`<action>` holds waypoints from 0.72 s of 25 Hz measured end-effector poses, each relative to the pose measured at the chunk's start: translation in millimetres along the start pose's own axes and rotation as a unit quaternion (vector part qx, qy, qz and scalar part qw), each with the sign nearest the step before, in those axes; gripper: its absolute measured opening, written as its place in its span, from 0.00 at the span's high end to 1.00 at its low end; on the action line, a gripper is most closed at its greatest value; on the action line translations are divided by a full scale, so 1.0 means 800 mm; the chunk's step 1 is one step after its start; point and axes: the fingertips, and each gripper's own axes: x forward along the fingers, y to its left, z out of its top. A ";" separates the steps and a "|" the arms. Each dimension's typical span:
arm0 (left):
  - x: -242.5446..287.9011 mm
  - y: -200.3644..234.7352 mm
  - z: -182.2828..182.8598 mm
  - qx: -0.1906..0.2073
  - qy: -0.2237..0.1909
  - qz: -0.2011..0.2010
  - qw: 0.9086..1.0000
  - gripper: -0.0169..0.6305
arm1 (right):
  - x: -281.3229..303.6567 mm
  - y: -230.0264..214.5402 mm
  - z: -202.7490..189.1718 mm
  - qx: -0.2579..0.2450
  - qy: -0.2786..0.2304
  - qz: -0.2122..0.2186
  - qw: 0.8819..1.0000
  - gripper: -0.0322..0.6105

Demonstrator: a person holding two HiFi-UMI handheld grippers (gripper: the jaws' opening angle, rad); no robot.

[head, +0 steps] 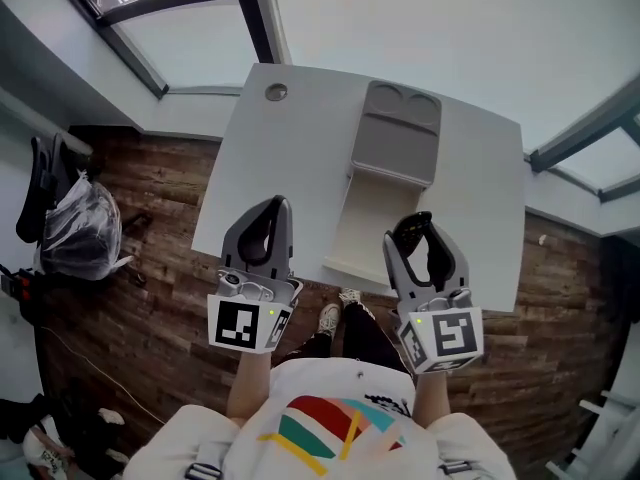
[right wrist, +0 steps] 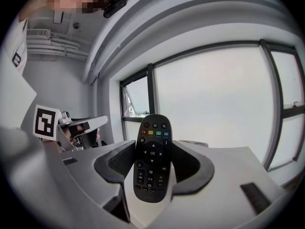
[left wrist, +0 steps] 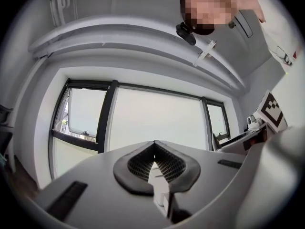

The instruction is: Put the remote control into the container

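A black remote control (right wrist: 152,159) with coloured buttons stands upright between the jaws of my right gripper (right wrist: 153,149), which is shut on it. In the head view the remote (head: 414,234) and the right gripper (head: 420,238) hover over the near edge of the white table, just right of the container. The container (head: 368,220) lies open, with a cream base near me and a grey lid (head: 400,133) folded away at the far side. My left gripper (head: 264,226) is shut and empty, left of the container; its pads (left wrist: 143,163) meet at the tip.
The white table (head: 478,178) stands over a dark wooden floor. A small round metal fitting (head: 276,92) sits at the table's far left. A bag in clear plastic (head: 72,226) stands on the floor at left. Windows surround the table.
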 end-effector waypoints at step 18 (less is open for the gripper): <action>0.002 -0.001 -0.180 -0.036 0.122 0.004 0.992 0.96 | 0.089 0.001 -0.218 -0.120 0.250 0.066 0.959 0.58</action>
